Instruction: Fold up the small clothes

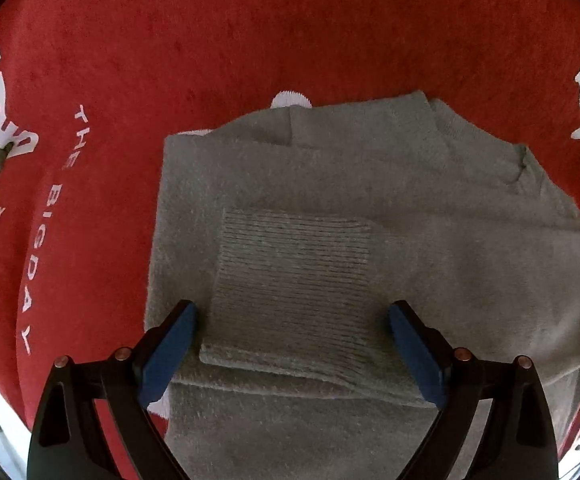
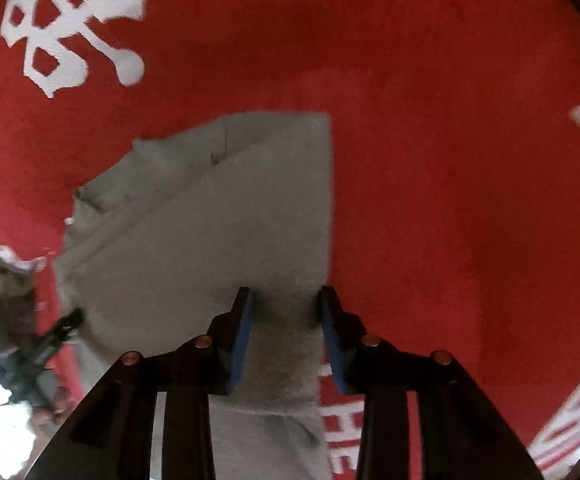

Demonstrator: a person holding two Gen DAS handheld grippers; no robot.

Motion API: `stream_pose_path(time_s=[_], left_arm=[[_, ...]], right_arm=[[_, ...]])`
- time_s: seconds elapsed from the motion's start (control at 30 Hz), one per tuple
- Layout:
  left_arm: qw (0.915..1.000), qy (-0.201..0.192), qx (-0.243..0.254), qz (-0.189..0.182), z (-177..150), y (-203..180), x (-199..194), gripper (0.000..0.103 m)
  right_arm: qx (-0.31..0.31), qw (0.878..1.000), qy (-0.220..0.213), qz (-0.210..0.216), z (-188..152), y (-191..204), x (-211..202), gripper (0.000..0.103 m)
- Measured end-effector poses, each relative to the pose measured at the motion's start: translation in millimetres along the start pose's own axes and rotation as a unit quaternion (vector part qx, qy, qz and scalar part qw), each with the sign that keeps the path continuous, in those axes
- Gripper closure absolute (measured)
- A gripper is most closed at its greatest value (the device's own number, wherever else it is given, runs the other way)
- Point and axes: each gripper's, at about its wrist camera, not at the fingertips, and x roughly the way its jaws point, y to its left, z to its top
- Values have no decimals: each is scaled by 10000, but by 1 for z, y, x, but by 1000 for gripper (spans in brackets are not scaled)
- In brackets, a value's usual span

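Only the left gripper (image 1: pixel 292 344), released, shows the sweater's (image 1: pixel 370 184) ribbed cuff (image 1: pixel 294 280); right gripper (image 2: pixel 285 336) also released.

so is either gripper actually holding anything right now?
No. The left gripper is wide open over the grey sweater; the right gripper is open too, pinching nothing.

Likely a home: a red printed cloth (image 1: pixel 249 40) covers the work surface.

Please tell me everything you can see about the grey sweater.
The grey sweater is a soft, fuzzy knit lying flat on the red cloth, partly folded. One sleeve is folded over the body, its ribbed cuff on top. The collar points away. The open left claw straddles the cuff; the right claw hovers above an edge.
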Motion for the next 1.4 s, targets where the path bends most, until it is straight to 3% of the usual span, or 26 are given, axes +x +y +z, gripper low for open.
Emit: stream_pose_path(time_s=[0.03, 0.13, 0.2, 0.3, 0.33, 0.4, 0.5, 0.63, 1.13, 1.4], left_arm=[[10000, -19, 21, 11, -1, -1, -2, 7], [9998, 22, 167, 136, -5, -9, -1, 7], [9997, 48, 164, 164, -7, -14, 1, 6], [9997, 107, 128, 188, -8, -13, -2, 6], [9996, 126, 143, 217, -10, -12, -4, 6], [9991, 176, 239, 293, -14, -14, -12, 6], [9985, 253, 359, 338, -24, -18, -25, 6], [9975, 444, 389, 384, -37, -22, -38, 6], [9967, 672, 182, 409, -86, -41, -62, 6], [9960, 777, 351, 266, -126, -32, -65, 6]], right_arm=[[-233, 9997, -35, 81, 2, 4, -4, 92], [-821, 9965, -114, -111, -3, 16, -10, 93], [-725, 9972, -16, -178, -1, 6, -2, 93], [-470, 9989, -60, 59, -1, -1, 0, 88], [-408, 9991, -95, 19, -3, -1, -4, 76], [-301, 9992, -148, -216, -8, -4, -12, 65], [-214, 9993, -149, -251, -23, -3, -30, 63], [-381, 9989, -114, -250, -43, 11, -44, 53], [-870, 9933, 647, 389, -112, 45, -36, 50], [-1161, 9895, 585, 629, -141, 52, -37, 50]])
